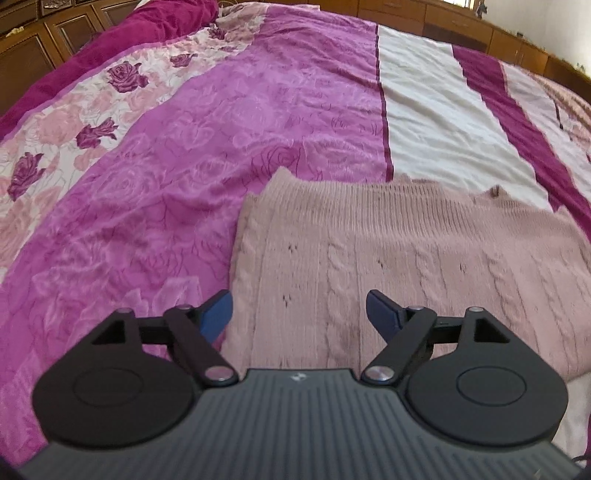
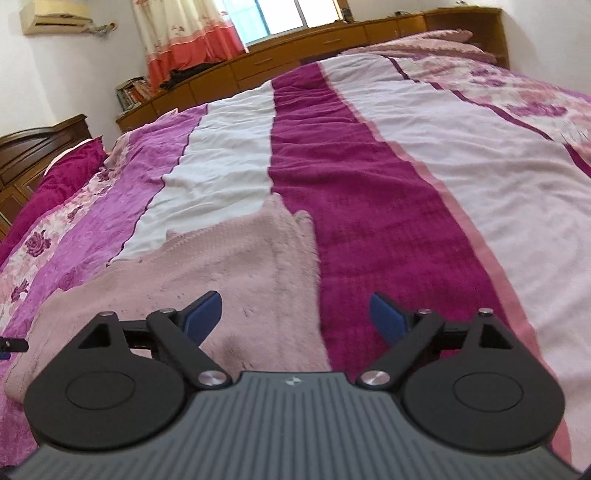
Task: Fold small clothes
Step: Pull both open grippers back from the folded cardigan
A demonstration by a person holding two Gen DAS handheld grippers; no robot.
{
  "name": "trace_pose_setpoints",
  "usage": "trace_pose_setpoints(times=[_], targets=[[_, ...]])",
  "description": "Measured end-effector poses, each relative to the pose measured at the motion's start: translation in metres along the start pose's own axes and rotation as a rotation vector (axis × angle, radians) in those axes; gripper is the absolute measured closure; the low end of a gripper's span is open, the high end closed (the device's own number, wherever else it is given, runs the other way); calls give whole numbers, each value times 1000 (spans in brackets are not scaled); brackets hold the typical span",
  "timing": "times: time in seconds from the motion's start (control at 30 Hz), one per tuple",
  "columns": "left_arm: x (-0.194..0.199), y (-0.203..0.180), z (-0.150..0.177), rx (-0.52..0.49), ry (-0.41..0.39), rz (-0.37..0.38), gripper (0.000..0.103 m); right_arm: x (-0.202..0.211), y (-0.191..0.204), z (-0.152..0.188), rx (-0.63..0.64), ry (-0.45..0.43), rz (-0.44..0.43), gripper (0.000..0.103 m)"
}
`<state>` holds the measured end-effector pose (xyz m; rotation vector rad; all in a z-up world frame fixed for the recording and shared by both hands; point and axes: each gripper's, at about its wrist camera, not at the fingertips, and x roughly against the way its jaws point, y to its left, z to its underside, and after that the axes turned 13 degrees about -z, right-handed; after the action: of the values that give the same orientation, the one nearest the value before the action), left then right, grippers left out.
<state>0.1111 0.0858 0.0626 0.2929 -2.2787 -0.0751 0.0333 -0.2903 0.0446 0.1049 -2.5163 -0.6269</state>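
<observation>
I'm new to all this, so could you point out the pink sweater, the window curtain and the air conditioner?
pink sweater (image 1: pixel 369 236): left wrist view, cable-knit middle.
window curtain (image 2: pixel 184 33): right wrist view, floral upper part.
air conditioner (image 2: pixel 55 14): right wrist view, front casing.

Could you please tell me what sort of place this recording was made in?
Most likely a home bedroom: a large bed with a pink bedspread, curtains at a window, and wooden cabinets along the wall.
</observation>
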Motion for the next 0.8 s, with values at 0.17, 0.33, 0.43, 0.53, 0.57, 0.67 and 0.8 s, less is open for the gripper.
trace_pose_setpoints(times=[0.17, 0.33, 0.43, 0.53, 0.57, 0.67, 0.8], targets=[[8, -5, 10, -13, 25, -13, 22, 12, -19, 9, -78, 1, 3, 11], [17, -11, 19, -19, 42, -9, 22, 17, -33, 14, -163, 2, -51, 11], [21, -13, 28, -12, 53, -5, 22, 15, -36, 15, -189, 18, -69, 11], [24, -15, 37, -7, 65, -4, 22, 12, -39, 16, -206, 16, -98, 11], [25, -16, 40, -4, 71, -6, 22, 11, -41, 17, -213, 17, -107, 11], [27, -19, 47, 3, 94, 0, 22, 8, -46, 20, -232, 10, -129, 7], [30, -22, 54, 0, 107, 1, 22, 4, -43, 22, -216, 17, -155, 4]])
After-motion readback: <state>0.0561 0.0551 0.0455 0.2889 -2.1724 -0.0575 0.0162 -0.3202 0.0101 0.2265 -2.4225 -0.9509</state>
